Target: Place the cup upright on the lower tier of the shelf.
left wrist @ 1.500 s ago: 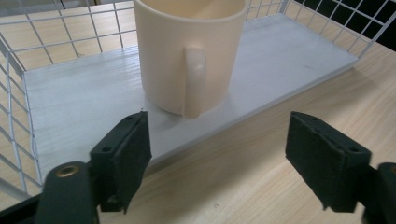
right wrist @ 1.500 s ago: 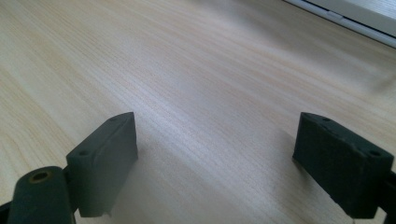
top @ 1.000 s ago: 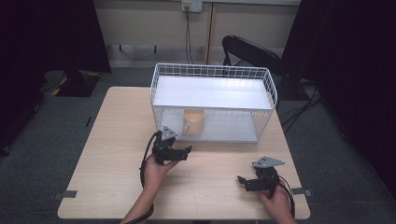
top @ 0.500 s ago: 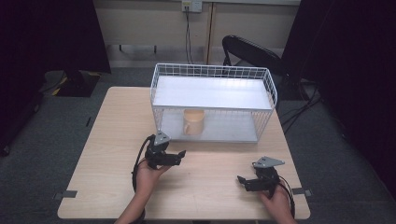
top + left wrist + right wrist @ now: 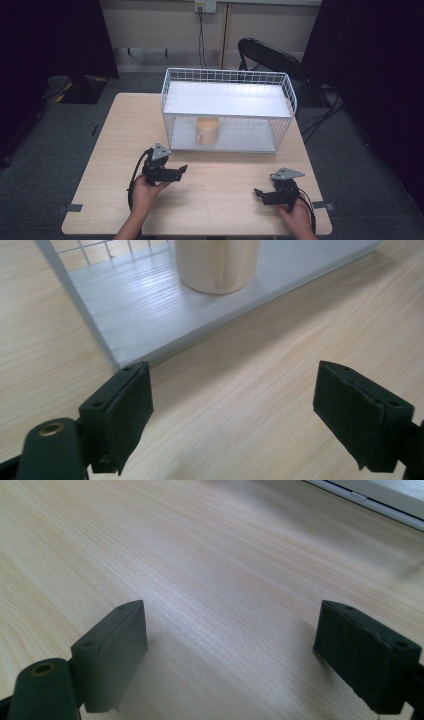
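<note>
Cup (image 5: 207,130) stands upright on the lower shelf of the wire rack (image 5: 227,111), long axis vertical, handle facing the near edge of the bench (image 5: 220,200) toward the person. In the left gripper view the cup's (image 5: 217,265) base sits on the grey shelf board, handle strip facing the camera. Left claw (image 5: 177,171) is held over the bench just in front of the rack's left corner, jaws wide apart, nothing between them, aimed toward the cup. Right claw (image 5: 260,194) rests low near the bench's right front corner, jaws also apart, empty, well away from the rack. Bench is light wood grain. Grey carpet floor, black chair (image 5: 267,56) behind the rack, dark curtains on both sides.
</note>
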A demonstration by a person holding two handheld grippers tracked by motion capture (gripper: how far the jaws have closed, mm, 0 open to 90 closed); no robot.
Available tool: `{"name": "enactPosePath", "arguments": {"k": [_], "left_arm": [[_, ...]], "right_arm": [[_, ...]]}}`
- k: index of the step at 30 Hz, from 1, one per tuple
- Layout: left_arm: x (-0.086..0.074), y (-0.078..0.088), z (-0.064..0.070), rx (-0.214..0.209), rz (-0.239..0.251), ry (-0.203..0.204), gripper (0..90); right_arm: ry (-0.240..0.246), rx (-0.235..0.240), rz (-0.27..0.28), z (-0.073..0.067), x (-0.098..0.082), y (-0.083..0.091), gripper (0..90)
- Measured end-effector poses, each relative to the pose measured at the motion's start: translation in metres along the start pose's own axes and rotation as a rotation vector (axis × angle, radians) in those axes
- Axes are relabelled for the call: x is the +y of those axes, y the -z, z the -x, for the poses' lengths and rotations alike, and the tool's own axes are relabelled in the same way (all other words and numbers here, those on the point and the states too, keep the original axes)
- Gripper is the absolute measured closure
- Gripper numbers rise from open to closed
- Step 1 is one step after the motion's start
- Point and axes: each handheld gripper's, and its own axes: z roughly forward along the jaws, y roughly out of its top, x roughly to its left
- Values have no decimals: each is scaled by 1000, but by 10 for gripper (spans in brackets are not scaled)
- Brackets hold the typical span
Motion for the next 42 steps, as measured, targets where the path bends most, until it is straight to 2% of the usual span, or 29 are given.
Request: {"name": "enactPosePath", "arguments": {"k": [6,9,15,25,31,42], "left_arm": [[-6,10,-6,3,-5,-10,162],[-9,12,-9,7,-1,11,162],[-13,16,-12,15,-6,4,163],[-24,19,-19,0,-17,-2,165],[-28,23,-23,8,-12,-10,168],[-41,31,-34,34,-40,-2,164]], "right_arm": [[0,0,0,0,0,0,127],[0,0,0,0,0,0,127],[0,0,0,0,0,0,127],[0,-1,0,0,0,0,127],[0,-1,0,0,0,0,127],[-1,0,0,0,0,0,127]]}}
